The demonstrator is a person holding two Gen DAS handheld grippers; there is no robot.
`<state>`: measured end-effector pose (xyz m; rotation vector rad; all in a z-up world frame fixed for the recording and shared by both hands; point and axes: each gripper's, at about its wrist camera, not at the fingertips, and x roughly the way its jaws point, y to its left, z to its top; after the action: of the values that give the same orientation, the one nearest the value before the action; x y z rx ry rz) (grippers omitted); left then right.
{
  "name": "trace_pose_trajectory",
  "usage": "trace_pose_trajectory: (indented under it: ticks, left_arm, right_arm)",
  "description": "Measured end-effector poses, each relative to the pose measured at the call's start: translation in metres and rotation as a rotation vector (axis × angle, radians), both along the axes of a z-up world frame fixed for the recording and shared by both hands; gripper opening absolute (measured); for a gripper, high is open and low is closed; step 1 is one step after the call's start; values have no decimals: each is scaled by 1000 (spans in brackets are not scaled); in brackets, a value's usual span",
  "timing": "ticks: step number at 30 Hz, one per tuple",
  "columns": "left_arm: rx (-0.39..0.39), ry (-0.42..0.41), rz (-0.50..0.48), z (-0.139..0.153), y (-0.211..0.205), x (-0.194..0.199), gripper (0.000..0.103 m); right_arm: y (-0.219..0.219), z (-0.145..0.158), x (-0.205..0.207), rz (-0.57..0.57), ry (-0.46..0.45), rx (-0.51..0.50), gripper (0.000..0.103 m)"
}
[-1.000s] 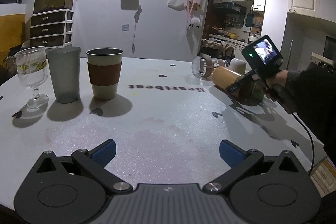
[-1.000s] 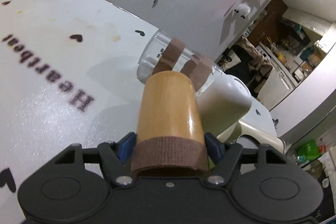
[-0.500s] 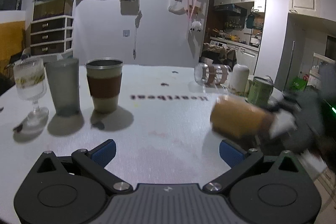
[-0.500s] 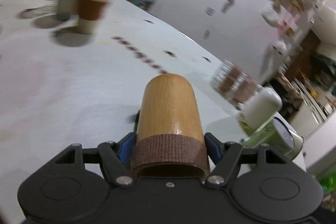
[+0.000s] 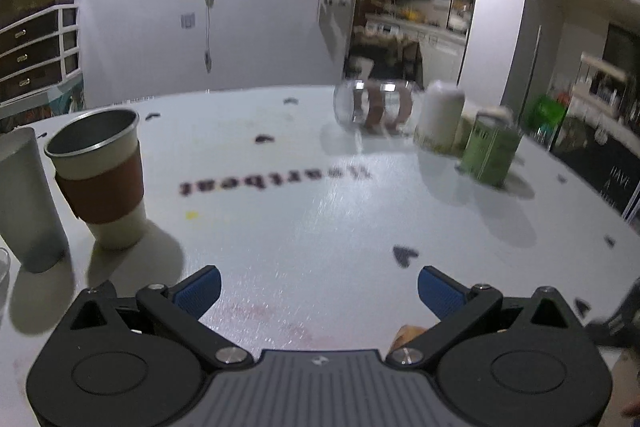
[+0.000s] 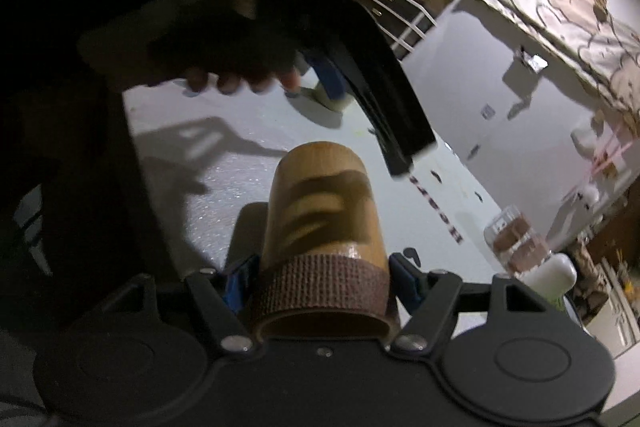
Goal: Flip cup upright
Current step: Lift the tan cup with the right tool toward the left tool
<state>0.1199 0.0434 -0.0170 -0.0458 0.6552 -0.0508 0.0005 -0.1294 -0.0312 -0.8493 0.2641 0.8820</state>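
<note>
A wooden cup (image 6: pixel 320 223) with a brown woven band at its rim is clamped in my right gripper (image 6: pixel 320 281). Its closed base points away from the camera and its open mouth faces back at me, above the white table (image 6: pixel 224 171). A small sliver of the cup (image 5: pixel 406 334) shows beneath my left gripper. My left gripper (image 5: pixel 318 289) is open and empty above the table, blue pads spread wide. In the right wrist view the left gripper's black body and the gloved hand (image 6: pixel 224 39) holding it fill the upper left.
A cup with a brown sleeve (image 5: pixel 100 179) and a grey tumbler (image 5: pixel 24 203) stand at the left. A clear glass with brown bands (image 5: pixel 374 105) lies on its side at the back right, next to a white cup (image 5: pixel 440 115) and a green can (image 5: pixel 490 151).
My right gripper has carried the wooden cup from the back right to the near side of the table, under my left gripper. My left gripper has swung right; the stemmed glass left view.
</note>
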Motion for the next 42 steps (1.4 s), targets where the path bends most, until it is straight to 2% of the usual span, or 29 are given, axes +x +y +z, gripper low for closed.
trace_pose_trajectory:
  ticks: [3, 6, 12, 19, 24, 28, 31, 34, 38, 42]
  left_arm:
    - [2, 23, -18, -6, 3, -3, 103]
    - [-6, 35, -27, -6, 9, -10, 103]
    - [-37, 75, -49, -6, 17, -32, 103]
    - [-66, 108, -101, -11, 6, -53, 102]
    - [-78, 118, -115, -13, 2, -56, 102]
    - [-143, 110, -100, -3, 5, -55, 97]
    - [-233, 119, -107, 9, 4, -48, 96]
    - [-304, 147, -132, 16, -4, -35, 94]
    - [-320, 191, -148, 13, -18, -16, 90]
    - [-341, 239, -140, 5, -22, -8, 87]
  right_arm:
    - [-8, 1, -5, -26, -25, 32, 86]
    - [-19, 1, -3, -82, -8, 69, 90]
    - [-44, 1, 11, -248, 29, 172, 91]
    - [-58, -3, 34, -407, 88, 294, 90]
    - [-72, 0, 54, -525, 200, 458, 86]
    - [-80, -2, 56, -553, 263, 524, 86]
    - [-90, 1, 56, -567, 390, 627, 84]
    - [-104, 0, 61, -555, 620, 782, 77]
    - [-104, -12, 67, -551, 903, 907, 70]
    - [-94, -18, 66, -525, 1009, 951, 69]
